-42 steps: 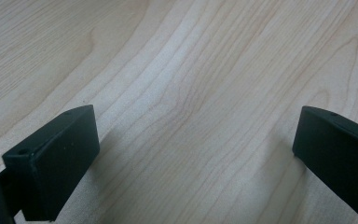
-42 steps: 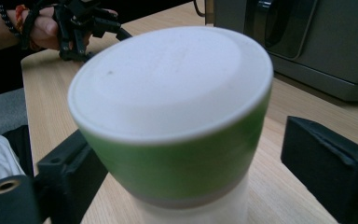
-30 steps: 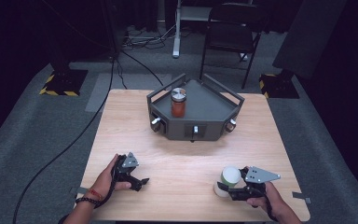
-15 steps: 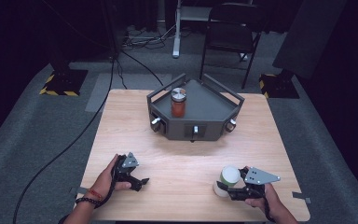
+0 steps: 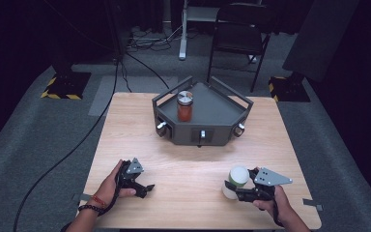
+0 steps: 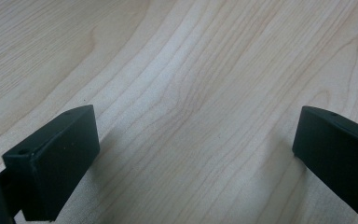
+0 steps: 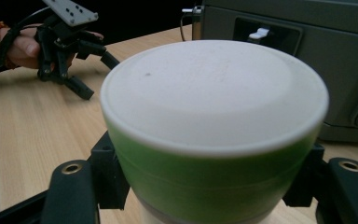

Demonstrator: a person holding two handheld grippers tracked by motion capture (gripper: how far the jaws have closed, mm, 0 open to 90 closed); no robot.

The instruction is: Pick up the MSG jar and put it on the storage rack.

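Observation:
A white-lidded jar with a green band (image 5: 235,181) stands at the front right of the wooden table, and my right gripper (image 5: 233,189) is shut on it; in the right gripper view the jar (image 7: 214,126) sits between both black jaws, pressed at its sides. My left gripper (image 5: 145,185) rests on the table at the front left, held by a hand, jaws wide apart with bare wood (image 6: 191,121) between them. A red-filled jar with a metal lid (image 5: 184,106) stands upright on the dark grey angular stand (image 5: 217,116) at the table's far middle.
The grey stand has raised rails and knobs on its front face (image 5: 202,135). The other gripper and its hand show far left in the right gripper view (image 7: 60,37). A black cable (image 5: 77,145) runs over the floor at left; a chair (image 5: 241,34) stands beyond the table.
The right gripper with the white-lidded jar has shifted only slightly; the left gripper and the red jar have stayed where they were.

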